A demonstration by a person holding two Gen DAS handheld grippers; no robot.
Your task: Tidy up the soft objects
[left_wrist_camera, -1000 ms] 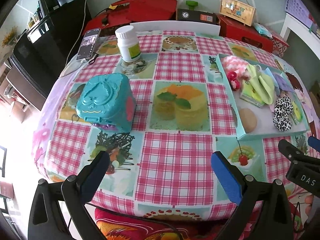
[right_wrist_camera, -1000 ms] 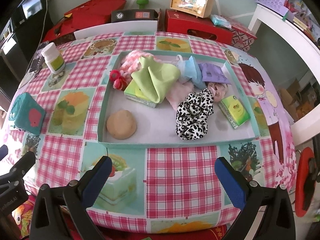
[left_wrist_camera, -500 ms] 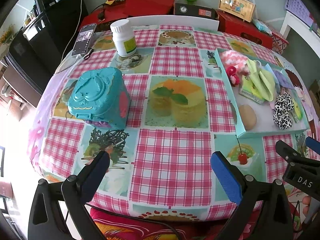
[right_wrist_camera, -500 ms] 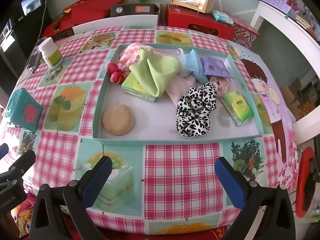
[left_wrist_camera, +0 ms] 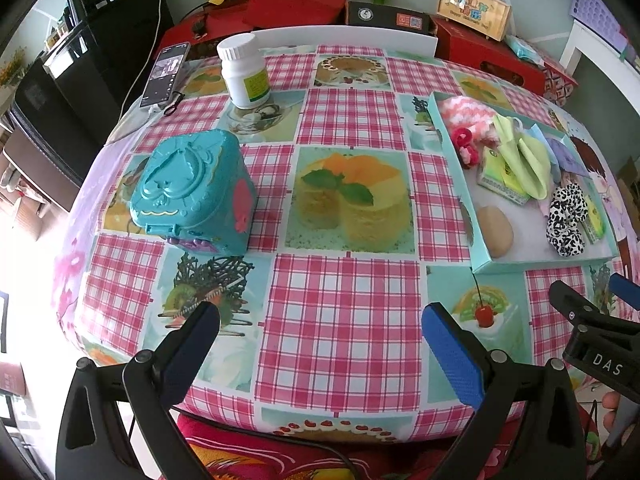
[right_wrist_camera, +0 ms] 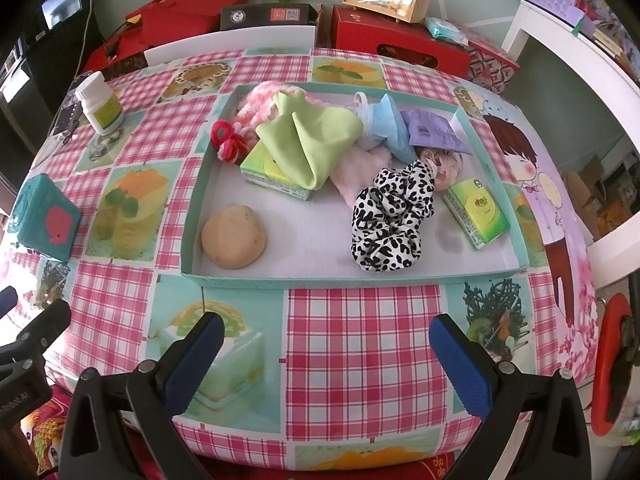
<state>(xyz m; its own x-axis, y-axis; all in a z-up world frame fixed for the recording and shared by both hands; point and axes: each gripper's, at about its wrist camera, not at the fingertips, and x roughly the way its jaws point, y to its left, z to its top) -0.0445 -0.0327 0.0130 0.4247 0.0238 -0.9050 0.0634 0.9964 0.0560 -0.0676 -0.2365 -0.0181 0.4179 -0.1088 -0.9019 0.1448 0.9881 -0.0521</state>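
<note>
The soft things I am sorting all lie in the shallow mint-green cardboard tray (right_wrist_camera: 192,216), which fills the middle of my right wrist view and sits at the right edge of my left wrist view. Toward the tray's lower right, the black-and-white leopard-print fabric scrunchie (right_wrist_camera: 390,222) lies on the grey floor, just beside a green tissue packet (right_wrist_camera: 478,212). At the lower left of the tray sits a round tan sponge puff (right_wrist_camera: 234,237), apart from the rest. Along the upper side, a lime-green folded cloth (right_wrist_camera: 310,140) drapes over a second green tissue pack (right_wrist_camera: 266,172); a pink-and-white knitted piece (right_wrist_camera: 256,100) and a red fuzzy hair tie (right_wrist_camera: 224,140) lie at its left, and a pale blue face mask (right_wrist_camera: 386,126) and a purple sachet (right_wrist_camera: 432,132) at its right.

My right gripper (right_wrist_camera: 326,360) hangs at the bottom of the frame over the pink checked tablecloth (right_wrist_camera: 360,340), its blue-padded fingers spread wide with nothing between them. My left gripper (left_wrist_camera: 320,352) is likewise spread wide and holds nothing, near the table's front edge.

In the left wrist view, a teal plastic box with an embossed lid (left_wrist_camera: 192,192) stands at centre left, well apart from the tray. A white pill bottle with a green label (left_wrist_camera: 244,72) and a dark smartphone (left_wrist_camera: 166,74) occupy the upper left.
</note>
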